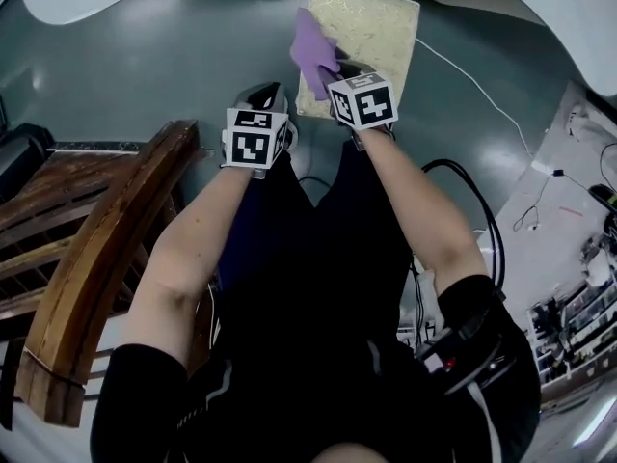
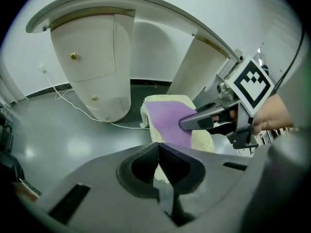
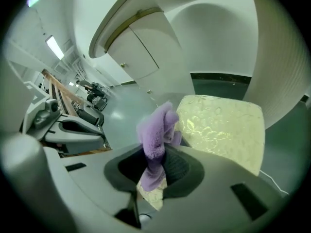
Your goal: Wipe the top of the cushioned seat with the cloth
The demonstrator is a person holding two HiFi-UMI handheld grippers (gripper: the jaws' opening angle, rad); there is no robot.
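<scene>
The cushioned seat (image 1: 371, 29) is a cream, patterned square pad low on the grey floor ahead of me. A purple cloth (image 1: 312, 50) hangs over its left edge, pinched in my right gripper (image 1: 335, 71), which is shut on it. In the right gripper view the cloth (image 3: 156, 132) bunches up between the jaws, with the seat (image 3: 223, 125) just beyond. My left gripper (image 1: 262, 96) hovers left of the seat, shut with nothing in it. Its pads (image 2: 156, 161) meet in the left gripper view, where the cloth (image 2: 170, 121) lies draped on the seat (image 2: 163, 101).
A dark wooden chair (image 1: 106, 249) stands close on my left. White curved cabinets (image 2: 97, 76) rise behind the seat. A thin white cable (image 1: 482, 90) runs across the floor at right, and black cables (image 1: 468, 196) loop near my right arm.
</scene>
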